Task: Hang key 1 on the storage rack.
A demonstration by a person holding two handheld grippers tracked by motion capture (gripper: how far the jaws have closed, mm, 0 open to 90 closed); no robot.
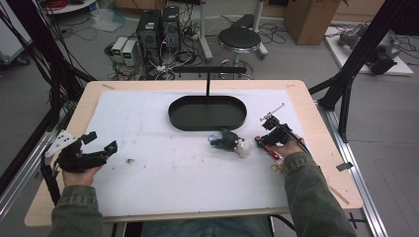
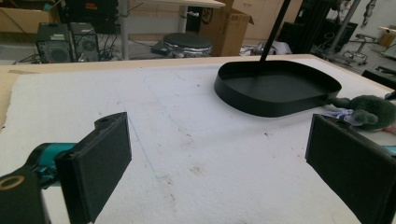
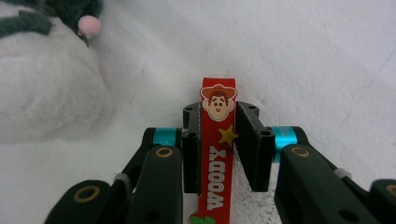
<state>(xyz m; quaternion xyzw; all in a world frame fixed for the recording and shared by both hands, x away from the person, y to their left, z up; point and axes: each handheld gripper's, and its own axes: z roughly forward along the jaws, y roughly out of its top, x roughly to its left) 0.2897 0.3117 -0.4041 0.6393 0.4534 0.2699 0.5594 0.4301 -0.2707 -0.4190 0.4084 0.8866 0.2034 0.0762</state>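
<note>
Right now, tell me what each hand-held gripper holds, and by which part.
The right hand-held gripper clamps the red Woody strap across its width, below the face. The left hand-held gripper holds nothing.

Red strap [image 3: 217,154] w/ cowboy face reads "WOODY".

My two grippers, low over the table

My left gripper [image 1: 101,143] gapes wide; my right gripper [image 3: 218,144] is clamped tight, pointing down.
</note>
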